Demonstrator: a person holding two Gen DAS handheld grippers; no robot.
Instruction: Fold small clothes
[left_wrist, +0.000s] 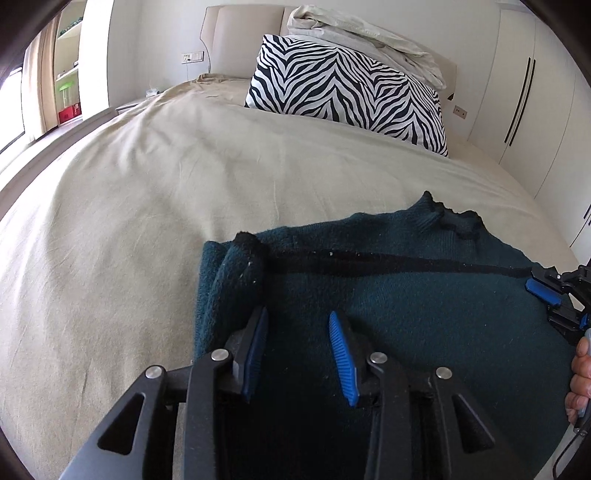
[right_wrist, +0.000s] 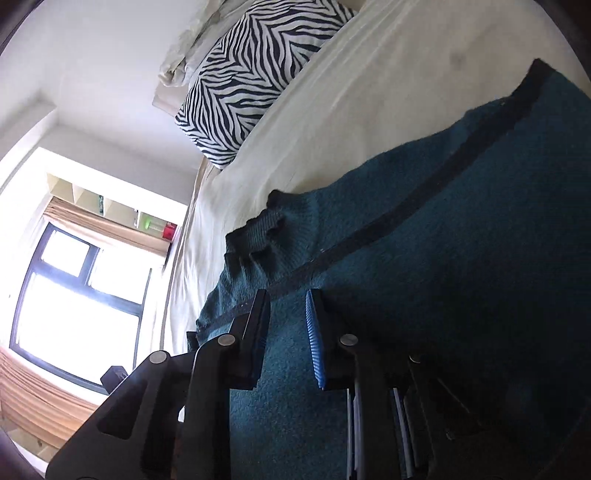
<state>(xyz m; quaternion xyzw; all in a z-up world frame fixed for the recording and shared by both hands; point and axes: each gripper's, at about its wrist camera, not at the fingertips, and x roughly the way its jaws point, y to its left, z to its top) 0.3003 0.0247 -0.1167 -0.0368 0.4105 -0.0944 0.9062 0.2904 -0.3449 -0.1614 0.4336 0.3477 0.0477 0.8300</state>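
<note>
A dark teal knit sweater (left_wrist: 406, 295) with a thin black stripe lies on the beige bedsheet (left_wrist: 147, 221), collar (left_wrist: 450, 218) towards the pillow. Its left sleeve (left_wrist: 236, 266) is folded in over the body. My left gripper (left_wrist: 298, 314) hovers over the sweater's left part, jaws apart with only the flat knit showing beneath the gap. My right gripper (right_wrist: 286, 295) is rolled on its side over the sweater (right_wrist: 461, 277) near the collar (right_wrist: 269, 229) and stripe, with a narrow gap between its pads. It also shows at the right edge, right gripper (left_wrist: 561, 302), with a hand behind it.
A zebra-print pillow (left_wrist: 347, 92) and rumpled white bedding (left_wrist: 362, 37) lie at the headboard. White wardrobe doors (left_wrist: 524, 92) stand on the right. A bright window (right_wrist: 74, 288) with curtains and shelves are beyond the bed's left side.
</note>
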